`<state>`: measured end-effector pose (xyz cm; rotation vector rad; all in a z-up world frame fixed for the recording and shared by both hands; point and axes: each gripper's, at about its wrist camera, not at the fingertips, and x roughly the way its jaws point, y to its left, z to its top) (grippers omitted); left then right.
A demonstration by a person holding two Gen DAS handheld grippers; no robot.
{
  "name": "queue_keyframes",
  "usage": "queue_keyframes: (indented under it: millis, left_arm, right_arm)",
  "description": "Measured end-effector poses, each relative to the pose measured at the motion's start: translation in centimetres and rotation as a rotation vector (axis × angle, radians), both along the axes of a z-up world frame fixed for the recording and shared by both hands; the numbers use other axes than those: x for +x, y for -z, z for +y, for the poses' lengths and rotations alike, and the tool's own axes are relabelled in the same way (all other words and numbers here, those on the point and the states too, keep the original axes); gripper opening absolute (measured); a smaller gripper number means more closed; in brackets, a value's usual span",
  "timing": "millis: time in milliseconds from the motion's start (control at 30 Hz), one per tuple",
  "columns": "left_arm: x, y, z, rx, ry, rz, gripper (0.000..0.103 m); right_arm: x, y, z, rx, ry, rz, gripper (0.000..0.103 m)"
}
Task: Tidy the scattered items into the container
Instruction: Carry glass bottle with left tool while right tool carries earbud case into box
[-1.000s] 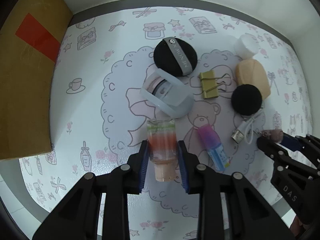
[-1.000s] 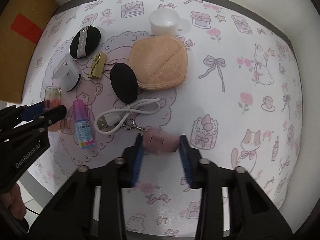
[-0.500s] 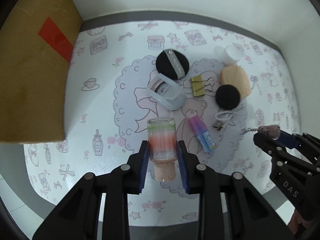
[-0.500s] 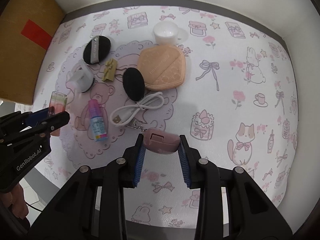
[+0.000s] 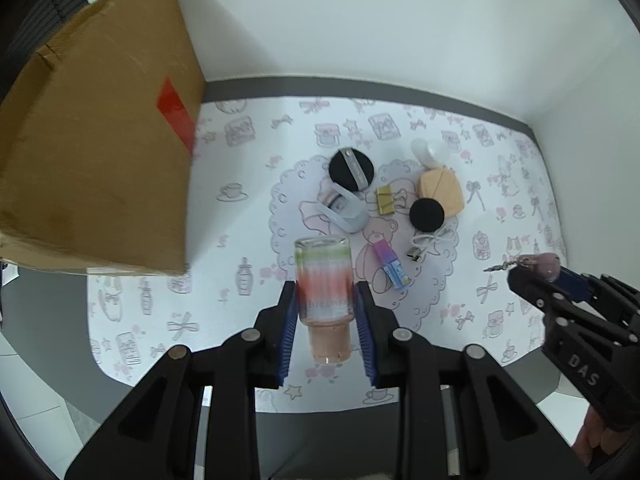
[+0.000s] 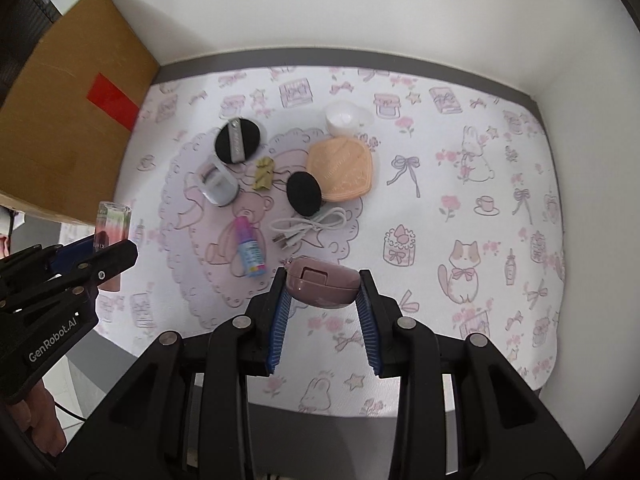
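My left gripper (image 5: pixel 325 292) is shut on a clear bottle with green, red and pink bands (image 5: pixel 323 280), held well above the patterned table; the bottle also shows in the right wrist view (image 6: pixel 112 224). My right gripper (image 6: pixel 322 280) is shut on a pink earbud case with a keychain (image 6: pixel 320 282), also lifted; the case shows at the right of the left wrist view (image 5: pixel 540 262). The cardboard box (image 5: pixel 92 168) stands at the left, its inside hidden.
On the table lie a black puff with a strap (image 6: pixel 237 140), an eyelash curler case (image 6: pixel 218 184), a gold binder clip (image 6: pixel 264 174), a round black puff (image 6: pixel 304 194), a peach compact (image 6: pixel 340 170), a white cup (image 6: pixel 342 118), a white USB cable (image 6: pixel 308 226) and a small dropper bottle (image 6: pixel 250 252).
Both grippers have risen away from the table with their items. The left view has swung left, so the cardboard box now looms larger.
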<state>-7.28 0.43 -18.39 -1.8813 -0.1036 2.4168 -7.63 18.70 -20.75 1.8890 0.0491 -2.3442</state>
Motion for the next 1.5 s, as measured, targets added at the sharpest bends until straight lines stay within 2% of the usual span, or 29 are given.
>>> queue_keyframes:
  millis: [300,633,800,1000,1167,1500]
  left_arm:
    - [0.3,-5.0,-1.8,0.016,-0.01,0.045,0.028]
    - [-0.4,-9.7,-2.6,0.047,-0.01,0.114,0.028]
    - [-0.5,-10.9,-3.4,0.06,-0.014,0.146,0.028]
    - [-0.4,-11.7,-5.8,0.081,-0.079,0.181,0.028]
    - [-0.4,-12.2,-7.9,0.064,-0.112,0.199,0.028]
    - [-1.4,-13.5,-12.4,0.063,-0.189,0.236,0.028]
  right_arm:
    - [1.4,-5.8,-1.3,-0.02,0.012,0.063,0.034]
    - [1.5,-10.0,-2.9,-0.026,0.007,0.116,0.034]
    - [1.0,-11.8,-3.9,-0.034,0.0,0.141,0.034]
    - [0.2,-13.7,-5.7,-0.042,-0.025,0.159,0.034]
    - [-1.0,-15.1,-7.1,-0.063,-0.029,0.174,0.034]
    - [-2.9,-17.1,-11.8,-0.072,-0.114,0.215,0.034]
